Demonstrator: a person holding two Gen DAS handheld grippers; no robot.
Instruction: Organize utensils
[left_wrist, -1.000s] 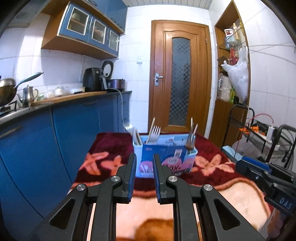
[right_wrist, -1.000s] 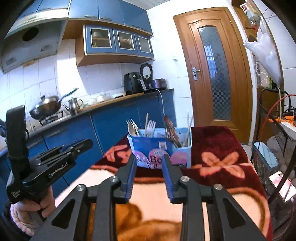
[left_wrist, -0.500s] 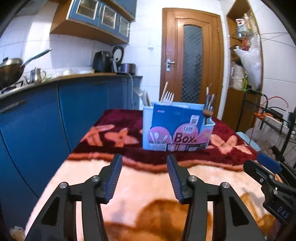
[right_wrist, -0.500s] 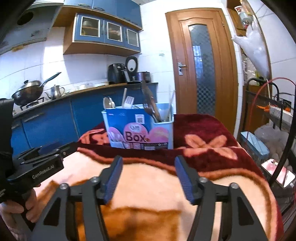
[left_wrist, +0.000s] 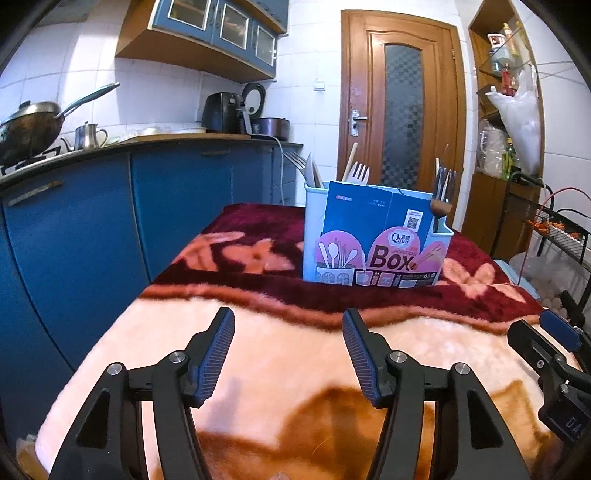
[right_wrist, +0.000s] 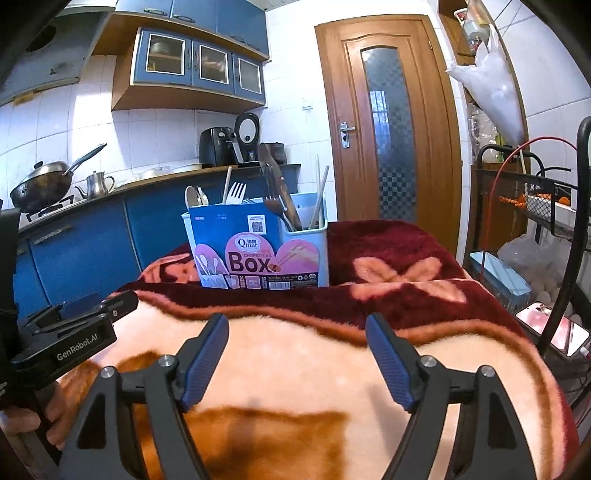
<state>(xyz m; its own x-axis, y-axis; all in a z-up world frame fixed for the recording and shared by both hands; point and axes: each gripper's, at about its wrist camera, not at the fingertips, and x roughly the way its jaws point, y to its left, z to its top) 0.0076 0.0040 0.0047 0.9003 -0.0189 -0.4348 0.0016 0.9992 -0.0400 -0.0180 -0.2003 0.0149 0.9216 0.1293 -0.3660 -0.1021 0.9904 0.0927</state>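
On plush floral blanket (left_wrist: 295, 354), glossy cardboard-wrapped rectangular utensil box (left_wrist: 373, 236), ribbed fingers (left_wrist: 218, 347) apart

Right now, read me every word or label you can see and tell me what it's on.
"Qinar", "CHOPSTICKS", "Box": utensil box sleeve.
"GenRobot.AI": left gripper body, seen from the right wrist view.
"DAS", cut off: right gripper body.
Fine print, QR code on the box: too small.

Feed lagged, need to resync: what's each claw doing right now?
Left claw: open, empty, jaws have just been opening above the blanket.
Right claw: open, empty, jaws have just been opening too.
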